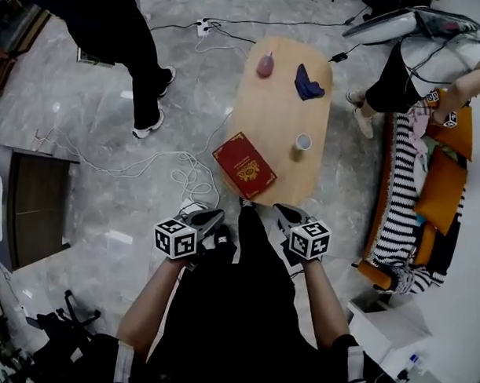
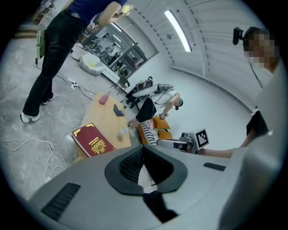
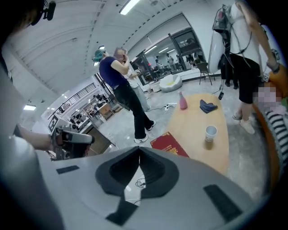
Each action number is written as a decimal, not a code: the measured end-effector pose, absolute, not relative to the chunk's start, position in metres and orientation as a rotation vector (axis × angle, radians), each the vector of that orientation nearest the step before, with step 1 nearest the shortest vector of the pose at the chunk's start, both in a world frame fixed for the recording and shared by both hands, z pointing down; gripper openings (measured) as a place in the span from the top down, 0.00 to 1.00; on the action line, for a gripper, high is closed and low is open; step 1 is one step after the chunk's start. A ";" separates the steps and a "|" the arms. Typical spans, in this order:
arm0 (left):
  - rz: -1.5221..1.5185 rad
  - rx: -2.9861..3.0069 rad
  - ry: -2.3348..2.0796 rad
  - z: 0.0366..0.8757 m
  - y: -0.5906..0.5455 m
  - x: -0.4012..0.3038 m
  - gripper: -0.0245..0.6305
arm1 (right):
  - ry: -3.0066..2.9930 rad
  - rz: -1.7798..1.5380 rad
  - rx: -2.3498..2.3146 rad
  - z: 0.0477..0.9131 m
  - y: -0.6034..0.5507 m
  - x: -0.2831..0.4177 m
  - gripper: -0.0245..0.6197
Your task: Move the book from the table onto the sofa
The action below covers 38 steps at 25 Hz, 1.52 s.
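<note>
A dark red book (image 1: 244, 165) with gold ornament lies flat at the near left corner of the oval wooden table (image 1: 278, 109); it also shows in the left gripper view (image 2: 93, 140) and the right gripper view (image 3: 169, 144). My left gripper (image 1: 214, 218) is shut and empty, held short of the table's near end. My right gripper (image 1: 282, 211) is shut and empty too, just right of the left one. The sofa (image 1: 424, 201), with a striped throw and orange cushions, stands to the right of the table.
On the table stand a paper cup (image 1: 302, 143), a pink bottle (image 1: 265, 65) and a dark blue cloth (image 1: 308, 83). White cables (image 1: 182, 173) trail over the floor left of the table. One person (image 1: 123, 41) stands at the far left; another (image 1: 421, 71) bends over the sofa.
</note>
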<state>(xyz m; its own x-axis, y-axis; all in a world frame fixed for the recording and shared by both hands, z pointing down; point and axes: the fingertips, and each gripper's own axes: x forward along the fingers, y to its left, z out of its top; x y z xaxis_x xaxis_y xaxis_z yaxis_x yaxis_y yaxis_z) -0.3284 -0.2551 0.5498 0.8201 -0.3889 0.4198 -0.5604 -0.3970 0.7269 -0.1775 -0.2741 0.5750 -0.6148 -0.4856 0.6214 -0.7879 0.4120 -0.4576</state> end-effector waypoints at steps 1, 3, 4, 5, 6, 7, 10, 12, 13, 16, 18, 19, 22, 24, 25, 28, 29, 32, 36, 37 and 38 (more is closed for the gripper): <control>0.232 2.029 -0.698 0.554 -0.258 -0.324 0.95 | -2.263 1.068 1.093 0.581 -0.275 -0.172 0.95; 0.238 2.003 -0.697 0.565 -0.265 -0.317 0.95 | -2.230 1.098 1.097 0.593 -0.280 -0.162 0.95; 0.239 1.987 -0.696 0.571 -0.268 -0.315 0.95 | -2.216 1.113 1.095 0.600 -0.282 -0.159 0.95; 0.242 1.971 -0.695 0.579 -0.270 -0.312 0.95 | -2.203 1.126 1.091 0.607 -0.283 -0.156 0.95; 0.247 1.956 -0.692 0.587 -0.271 -0.309 0.95 | -2.191 1.138 1.083 0.614 -0.285 -0.154 0.95; 0.253 1.942 -0.690 0.595 -0.273 -0.307 0.95 | -2.180 1.146 1.074 0.621 -0.287 -0.153 0.95; 0.256 1.901 -0.684 0.618 -0.278 -0.300 0.95 | -2.152 1.151 1.035 0.644 -0.300 -0.150 0.95; 0.253 1.873 -0.682 0.634 -0.282 -0.298 0.95 | -2.141 1.145 1.002 0.659 -0.310 -0.152 0.95; 0.254 1.862 -0.683 0.642 -0.285 -0.298 0.95 | -2.141 1.142 0.989 0.667 -0.317 -0.154 0.95; 0.255 1.829 -0.700 0.672 -0.298 -0.303 0.95 | -2.161 1.155 0.963 0.691 -0.340 -0.163 0.95; 0.249 1.802 -0.705 0.694 -0.303 -0.305 0.95 | -2.177 1.182 0.939 0.709 -0.352 -0.168 0.95; 0.251 1.794 -0.699 0.705 -0.304 -0.306 0.95 | -2.179 1.187 0.927 0.718 -0.358 -0.170 0.95; 0.276 1.791 -0.667 0.736 -0.304 -0.310 0.95 | -2.166 1.151 0.882 0.745 -0.373 -0.177 0.95; 0.283 1.775 -0.668 0.758 -0.306 -0.315 0.95 | -2.150 1.111 0.836 0.763 -0.382 -0.181 0.94; 0.278 1.755 -0.679 0.770 -0.307 -0.318 0.95 | -2.139 1.092 0.813 0.773 -0.386 -0.181 0.94; 0.240 1.676 -0.724 0.805 -0.315 -0.330 0.95 | -2.104 1.043 0.768 0.805 -0.401 -0.178 0.88; 0.226 1.655 -0.737 0.815 -0.317 -0.333 0.95 | -2.095 1.027 0.762 0.815 -0.406 -0.177 0.86; 0.186 1.615 -0.752 0.838 -0.323 -0.336 0.95 | -2.075 0.996 0.761 0.841 -0.421 -0.169 0.78; 0.130 1.579 -0.730 0.863 -0.331 -0.331 0.94 | -2.065 1.014 0.731 0.869 -0.434 -0.166 0.67; 0.108 1.570 -0.722 0.869 -0.334 -0.329 0.94 | -2.067 1.026 0.717 0.876 -0.436 -0.167 0.64; 0.083 1.559 -0.710 0.873 -0.335 -0.326 0.93 | -2.069 1.037 0.700 0.882 -0.436 -0.167 0.61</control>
